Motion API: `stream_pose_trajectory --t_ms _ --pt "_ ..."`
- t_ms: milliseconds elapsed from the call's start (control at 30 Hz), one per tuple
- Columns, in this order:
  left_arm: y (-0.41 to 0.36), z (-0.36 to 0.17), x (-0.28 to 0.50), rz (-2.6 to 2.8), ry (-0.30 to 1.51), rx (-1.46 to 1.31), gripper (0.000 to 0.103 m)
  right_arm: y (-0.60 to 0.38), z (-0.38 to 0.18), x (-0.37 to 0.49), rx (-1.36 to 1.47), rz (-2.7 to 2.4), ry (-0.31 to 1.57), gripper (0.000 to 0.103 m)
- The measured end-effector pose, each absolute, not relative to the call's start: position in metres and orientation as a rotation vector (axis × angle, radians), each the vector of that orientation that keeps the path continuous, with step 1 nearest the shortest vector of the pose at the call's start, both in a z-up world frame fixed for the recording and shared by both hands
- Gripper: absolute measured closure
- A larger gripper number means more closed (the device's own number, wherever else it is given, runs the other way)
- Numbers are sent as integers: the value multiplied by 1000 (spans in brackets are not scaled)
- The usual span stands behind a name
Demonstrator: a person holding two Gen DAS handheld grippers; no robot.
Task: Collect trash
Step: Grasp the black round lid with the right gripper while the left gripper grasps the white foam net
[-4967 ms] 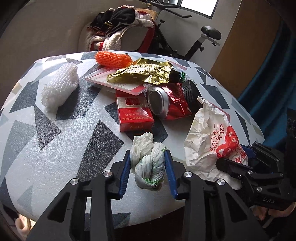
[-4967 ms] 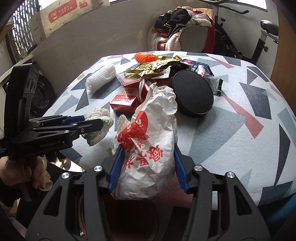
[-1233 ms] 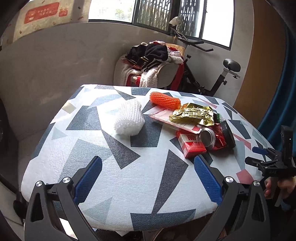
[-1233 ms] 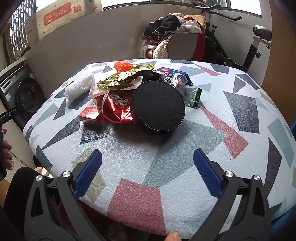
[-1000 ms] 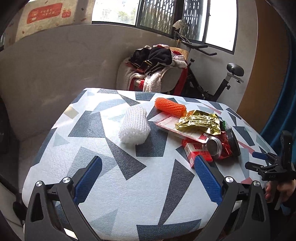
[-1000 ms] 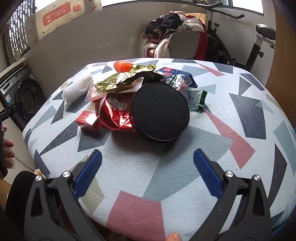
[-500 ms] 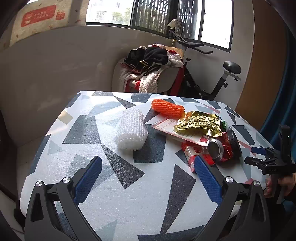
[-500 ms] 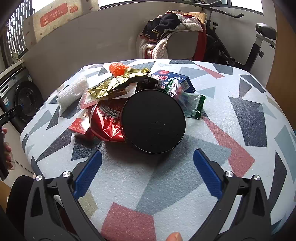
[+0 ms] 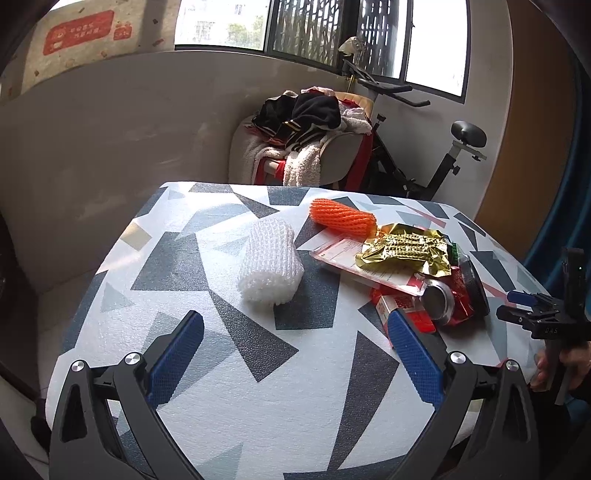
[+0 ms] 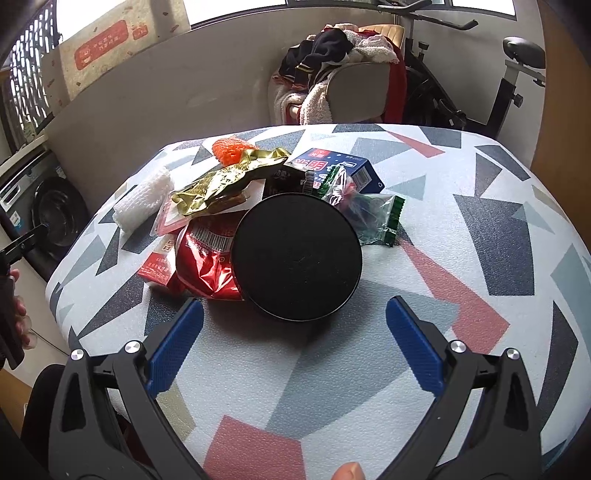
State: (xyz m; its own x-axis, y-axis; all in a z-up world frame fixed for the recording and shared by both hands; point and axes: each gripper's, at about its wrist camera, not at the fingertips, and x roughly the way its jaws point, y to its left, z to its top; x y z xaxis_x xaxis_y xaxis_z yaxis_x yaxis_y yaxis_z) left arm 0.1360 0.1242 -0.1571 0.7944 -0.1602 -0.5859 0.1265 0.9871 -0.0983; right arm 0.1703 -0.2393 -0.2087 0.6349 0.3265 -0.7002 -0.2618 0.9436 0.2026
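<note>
Over the counter (image 10: 480, 206) both grippers, left (image 9: 293, 354) and right (image 10: 293, 352), hang spread and empty; next, closing on the net (image 9: 269, 267) or lid (image 10: 297, 256).

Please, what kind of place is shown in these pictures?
Probably a room or enclosed balcony in a home: an exercise bike by the window, a chair heaped with clothes, a washing machine, and a patterned table holding trash.

read "das" in small letters on the right gripper (image 9: 553, 329). found a barcode on the red wrapper (image 10: 207, 258); white characters on the blue box (image 10: 341, 166) and red wall sign (image 9: 79, 31) stayed too blurred to read.
</note>
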Motion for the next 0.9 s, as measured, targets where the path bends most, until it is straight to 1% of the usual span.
stream_pose_trajectory --t_ms 467,700,833,867,900 --pt "122 -167 141 -160 654 -44 6 -232 -207 215 172 343 843 6" --pt "124 -170 145 -156 661 -46 6 -236 -224 235 250 320 914 6" --pt "125 -173 149 -153 668 -39 6 -242 -239 241 354 335 976 5" --pt "125 -174 150 -152 672 -38 6 -243 -239 240 367 338 962 5" --pt "125 -175 152 -151 677 -36 6 -244 -238 239 367 339 952 8"
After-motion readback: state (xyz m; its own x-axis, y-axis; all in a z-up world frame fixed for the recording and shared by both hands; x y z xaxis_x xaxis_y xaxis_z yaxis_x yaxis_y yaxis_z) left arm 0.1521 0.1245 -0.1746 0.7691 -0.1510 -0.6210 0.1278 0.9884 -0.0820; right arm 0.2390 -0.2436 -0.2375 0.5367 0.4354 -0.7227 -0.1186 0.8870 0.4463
